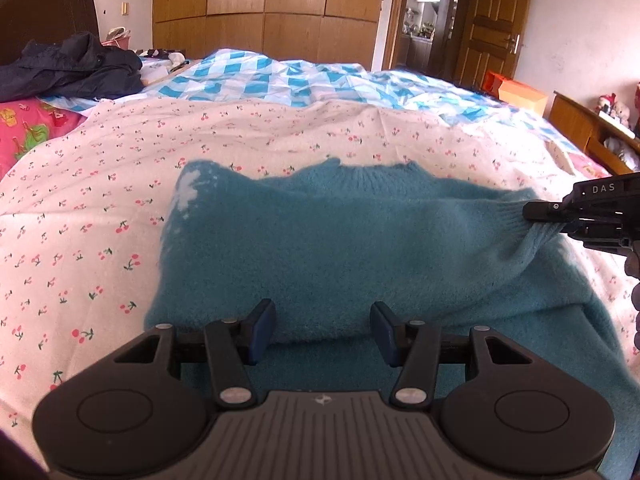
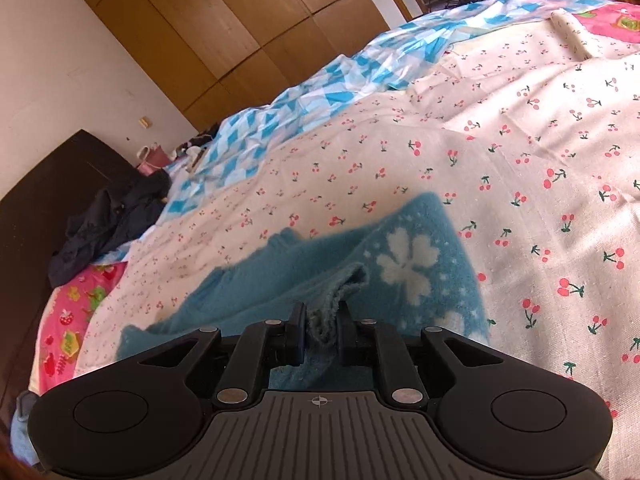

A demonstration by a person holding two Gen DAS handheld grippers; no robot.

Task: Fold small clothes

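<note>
bedroom, cherry-print sheet (image 1: 100,184): my right gripper (image 2: 322,330) pinches sweater (image 1: 320,248) cuff, sleeve stretched sideways across body; left gripper (image 1: 323,334) spread, empty, at near hem.

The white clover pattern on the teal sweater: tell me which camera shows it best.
The right wrist view. There the white clover pattern lies large and sharp on the teal sweater, just beyond the right tongs, which pinch a cuff. The left wrist view shows only a washed-out white patch at the sweater's far left corner.
</note>
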